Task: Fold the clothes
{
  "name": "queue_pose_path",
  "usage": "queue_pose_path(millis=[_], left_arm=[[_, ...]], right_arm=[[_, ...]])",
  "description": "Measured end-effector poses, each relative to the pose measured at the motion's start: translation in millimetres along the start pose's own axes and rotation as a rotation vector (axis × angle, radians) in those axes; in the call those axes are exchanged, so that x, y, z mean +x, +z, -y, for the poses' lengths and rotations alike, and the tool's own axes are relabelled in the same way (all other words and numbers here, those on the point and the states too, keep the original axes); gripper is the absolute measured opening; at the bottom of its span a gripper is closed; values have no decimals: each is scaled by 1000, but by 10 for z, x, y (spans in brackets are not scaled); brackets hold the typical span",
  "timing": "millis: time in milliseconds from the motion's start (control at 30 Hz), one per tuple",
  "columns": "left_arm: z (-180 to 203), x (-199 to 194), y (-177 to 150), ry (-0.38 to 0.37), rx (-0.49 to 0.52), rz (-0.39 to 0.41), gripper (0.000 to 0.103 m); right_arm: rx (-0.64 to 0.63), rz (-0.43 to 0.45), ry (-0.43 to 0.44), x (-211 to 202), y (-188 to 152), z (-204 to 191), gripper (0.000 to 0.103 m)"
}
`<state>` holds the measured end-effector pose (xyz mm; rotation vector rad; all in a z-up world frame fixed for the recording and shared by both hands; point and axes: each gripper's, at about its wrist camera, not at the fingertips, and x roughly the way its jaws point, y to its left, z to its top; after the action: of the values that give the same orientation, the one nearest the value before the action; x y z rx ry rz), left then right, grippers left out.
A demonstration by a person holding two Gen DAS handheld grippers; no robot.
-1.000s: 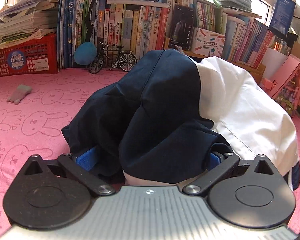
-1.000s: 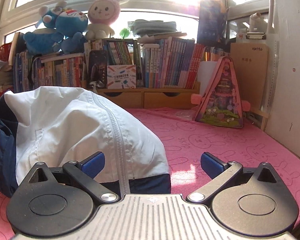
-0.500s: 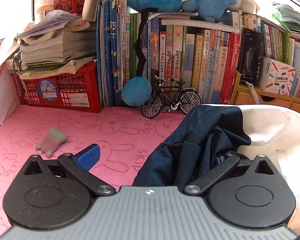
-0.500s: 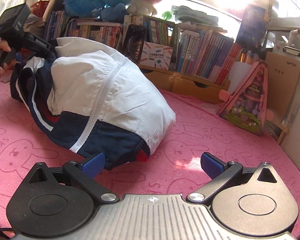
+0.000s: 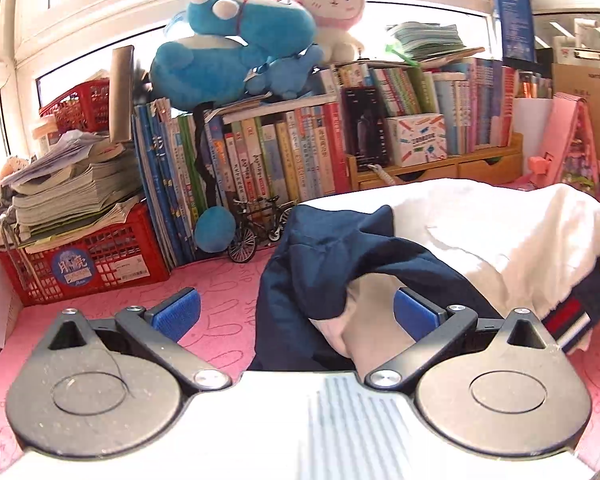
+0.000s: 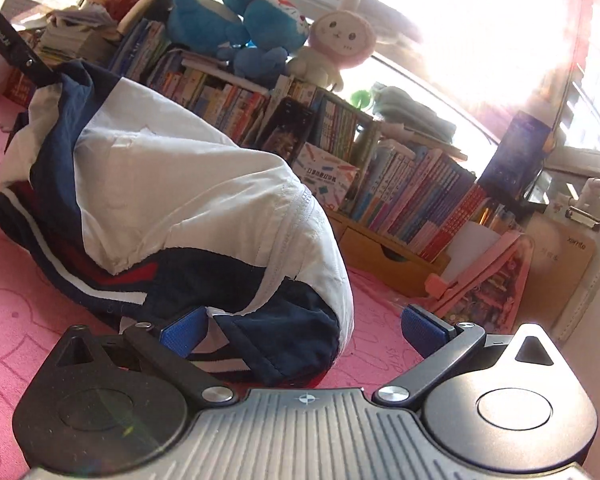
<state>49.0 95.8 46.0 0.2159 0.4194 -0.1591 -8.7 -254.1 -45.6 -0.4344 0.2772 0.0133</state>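
- We are in a home, likely a child's room or study corner.
- We see a row of books point(image 5: 284, 152) under a bright window.
- Atop the books sit a blue plush toy point(image 5: 228, 48) and a pink rabbit plush point(image 5: 332, 8).
- Left of the books stands a red crate point(image 5: 84, 264) stacked with papers.
- Before the books lies a pink bunny-print mat point(image 5: 220, 300).

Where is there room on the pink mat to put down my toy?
The pink mat is bare between the red basket and the jacket, and also between the jacket and the pink easel. The back edge is crowded: books and a toy bicycle stand there.
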Motion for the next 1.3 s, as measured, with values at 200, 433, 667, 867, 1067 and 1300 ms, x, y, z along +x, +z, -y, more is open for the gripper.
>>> queue_pose_path(millis=[200,433,667,867,1067,1300], left_arm=[[614,-243,-255,-160,180,5,103],[1353,9,-376,-229,271,28,103],[1807,464,-512,-88,411,24,103],[1524,446,-559,-27,439,16,103],[849,651,-242,139,151,-28,103],[854,303,-258,8,138,21,103]], right_arm=[[110,55,35,85,230,216,103],[228,128,51,-23,438,431,103],[216,113,28,-87,392,538,103],[-86,1,182,-201,-92,191,103],[-327,-55,188,-114,-395,-363,103],[-94,-11,73,56,-116,-74,103]])
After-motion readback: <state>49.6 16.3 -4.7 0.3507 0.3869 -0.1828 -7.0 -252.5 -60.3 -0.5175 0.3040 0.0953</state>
